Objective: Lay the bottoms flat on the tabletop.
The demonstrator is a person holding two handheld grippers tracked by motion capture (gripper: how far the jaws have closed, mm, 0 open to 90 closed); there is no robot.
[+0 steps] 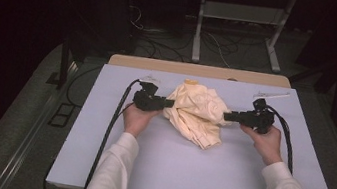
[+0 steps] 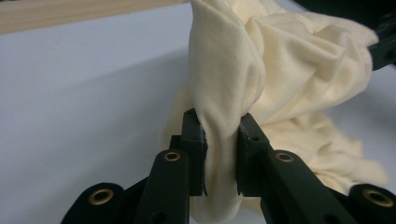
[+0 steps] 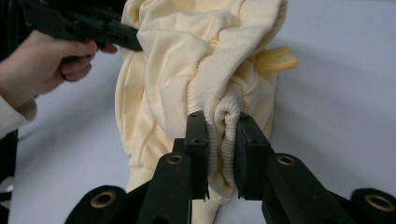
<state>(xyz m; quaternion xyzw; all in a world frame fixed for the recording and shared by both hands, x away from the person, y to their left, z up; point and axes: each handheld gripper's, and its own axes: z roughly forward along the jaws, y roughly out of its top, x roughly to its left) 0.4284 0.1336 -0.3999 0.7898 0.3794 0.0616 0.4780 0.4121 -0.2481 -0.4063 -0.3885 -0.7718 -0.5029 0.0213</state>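
A: What do you see from the high view?

B: My left gripper (image 1: 167,103) and my right gripper (image 1: 228,116) point at each other across a crumpled cream garment (image 1: 198,111), each biting one side of it. The garment sits around the middle of the pale desk (image 1: 170,170), its lower folds hanging toward me. A cable trails back from each gripper along my forearms

A: And the left gripper view?

B: My left gripper (image 2: 221,154) is clenched on a smooth fold of the garment (image 2: 280,70); the cloth is pinched between both pads and rises above them, with the rest bunched to the right. The other gripper's tip shows at the right edge

A: The right gripper view?

B: My right gripper (image 3: 223,154) is grasping a ribbed hem of the garment (image 3: 187,56), folded double between the pads. Farther off, my left hand (image 3: 42,70) holds its gripper against the cloth's far side, above the desk
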